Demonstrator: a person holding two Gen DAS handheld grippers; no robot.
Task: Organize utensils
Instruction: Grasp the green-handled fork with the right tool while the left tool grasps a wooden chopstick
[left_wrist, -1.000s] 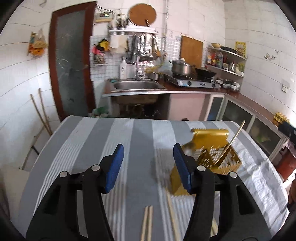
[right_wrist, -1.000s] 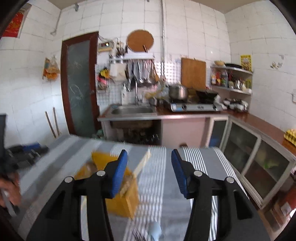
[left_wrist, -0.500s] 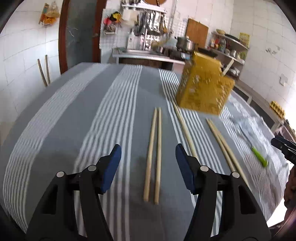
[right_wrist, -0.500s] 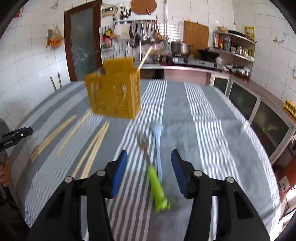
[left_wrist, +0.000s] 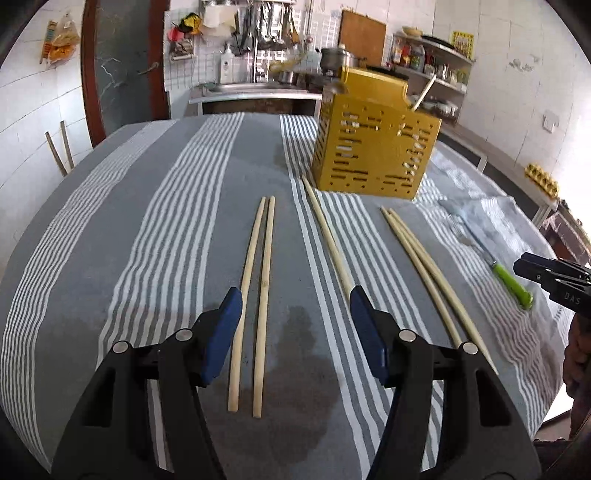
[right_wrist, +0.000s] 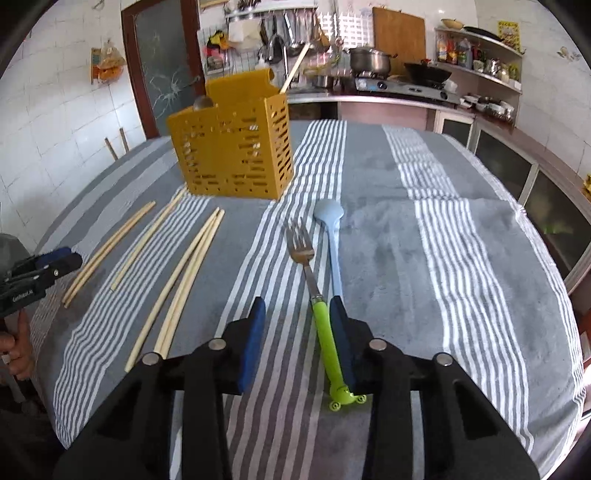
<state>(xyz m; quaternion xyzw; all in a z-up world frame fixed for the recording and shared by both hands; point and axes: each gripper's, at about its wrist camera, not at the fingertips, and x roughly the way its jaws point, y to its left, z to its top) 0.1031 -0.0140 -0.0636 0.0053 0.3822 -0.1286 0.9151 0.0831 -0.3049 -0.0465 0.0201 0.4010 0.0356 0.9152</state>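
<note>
The yellow caddy (right_wrist: 236, 147) stood on the striped cloth (right_wrist: 461, 258), holding one chopstick (right_wrist: 293, 70) and a dark-ended utensil (right_wrist: 202, 102). Before it lay loose chopsticks (left_wrist: 258, 295), a fork (right_wrist: 314, 288) and a blue spoon (right_wrist: 332, 236). The right gripper (right_wrist: 297, 306) was closing, the fork's green handle between its jaws against the right pad. The left gripper (left_wrist: 295, 301) stood open astride a chopstick pair, gripping nothing.

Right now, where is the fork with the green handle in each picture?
Left wrist view: the green-handled fork lies far right on the cloth.
Right wrist view: it lies bottom centre, between the closing right gripper jaws.
Shared landmark: the yellow utensil basket.
</note>
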